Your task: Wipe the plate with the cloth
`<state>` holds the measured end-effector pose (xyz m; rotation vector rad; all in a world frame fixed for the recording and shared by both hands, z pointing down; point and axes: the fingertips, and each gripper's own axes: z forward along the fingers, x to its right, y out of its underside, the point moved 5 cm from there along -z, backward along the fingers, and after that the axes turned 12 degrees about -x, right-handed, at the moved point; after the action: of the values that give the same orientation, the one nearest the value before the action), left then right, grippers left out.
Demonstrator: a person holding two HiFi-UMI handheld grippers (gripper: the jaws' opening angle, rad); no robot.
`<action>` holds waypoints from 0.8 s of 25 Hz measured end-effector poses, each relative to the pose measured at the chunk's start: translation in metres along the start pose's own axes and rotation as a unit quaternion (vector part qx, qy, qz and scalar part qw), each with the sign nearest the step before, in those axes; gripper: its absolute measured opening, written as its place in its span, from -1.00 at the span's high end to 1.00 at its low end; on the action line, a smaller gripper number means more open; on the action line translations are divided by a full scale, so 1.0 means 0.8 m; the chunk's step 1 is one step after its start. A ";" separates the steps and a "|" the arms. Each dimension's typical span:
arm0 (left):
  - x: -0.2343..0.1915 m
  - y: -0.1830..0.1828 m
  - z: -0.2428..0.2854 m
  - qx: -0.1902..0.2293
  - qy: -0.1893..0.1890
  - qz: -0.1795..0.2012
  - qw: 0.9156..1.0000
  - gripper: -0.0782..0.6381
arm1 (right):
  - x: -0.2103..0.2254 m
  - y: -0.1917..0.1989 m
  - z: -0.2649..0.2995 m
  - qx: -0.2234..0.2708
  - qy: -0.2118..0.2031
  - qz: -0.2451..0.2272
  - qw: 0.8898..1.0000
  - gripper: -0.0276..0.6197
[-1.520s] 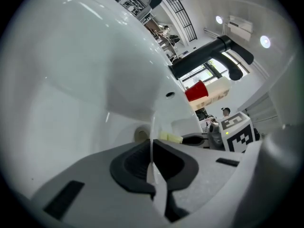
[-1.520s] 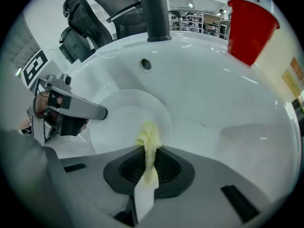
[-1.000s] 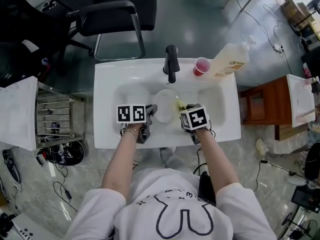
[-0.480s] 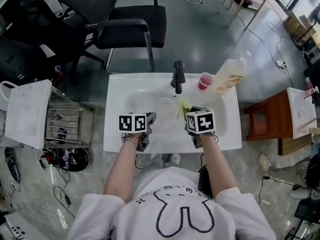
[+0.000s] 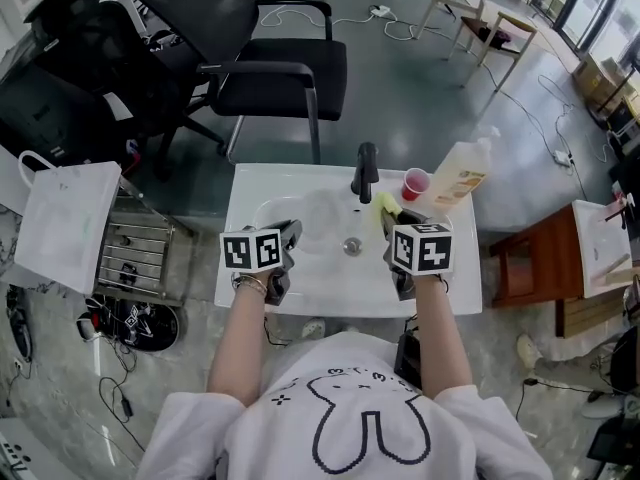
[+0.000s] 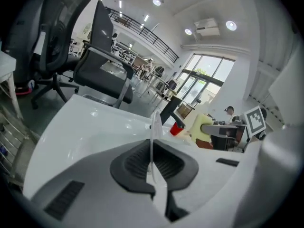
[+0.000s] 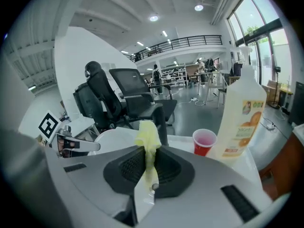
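Above the white sink (image 5: 455, 293), my left gripper (image 5: 290, 230) is shut on the rim of a pale plate (image 5: 320, 211). In the left gripper view the plate (image 6: 153, 132) stands edge-on between the jaws of the left gripper (image 6: 153, 167). My right gripper (image 5: 390, 218) is shut on a yellow cloth (image 5: 387, 205), just right of the plate and a little apart from it. The right gripper view shows the cloth (image 7: 148, 141) pinched in the right gripper (image 7: 148, 170), its top flopping over, with the plate (image 7: 116, 137) to the left.
A black faucet (image 5: 367, 171) rises at the sink's back rim, with a red cup (image 5: 413, 183) and a large soap bottle (image 5: 462, 173) to its right. The drain (image 5: 351, 246) lies below the grippers. A black chair (image 5: 270, 63) stands behind the sink, a wooden stand (image 5: 520, 258) at right.
Both grippers have risen out of the basin, carrying the plate and the cloth up with them. The two have drawn slightly apart, and the drain now shows between them.
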<state>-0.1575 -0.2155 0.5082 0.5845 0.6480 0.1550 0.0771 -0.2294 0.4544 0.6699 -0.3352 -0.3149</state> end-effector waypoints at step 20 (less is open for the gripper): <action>0.094 -0.123 -0.125 0.167 0.013 0.098 0.981 0.73 | -0.052 -0.162 -0.173 0.214 0.023 -0.140 0.966 0.76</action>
<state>-0.1634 -0.2272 0.3495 0.9729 0.6462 0.2413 0.0726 -0.2333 0.2607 1.1546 -0.2648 -0.5028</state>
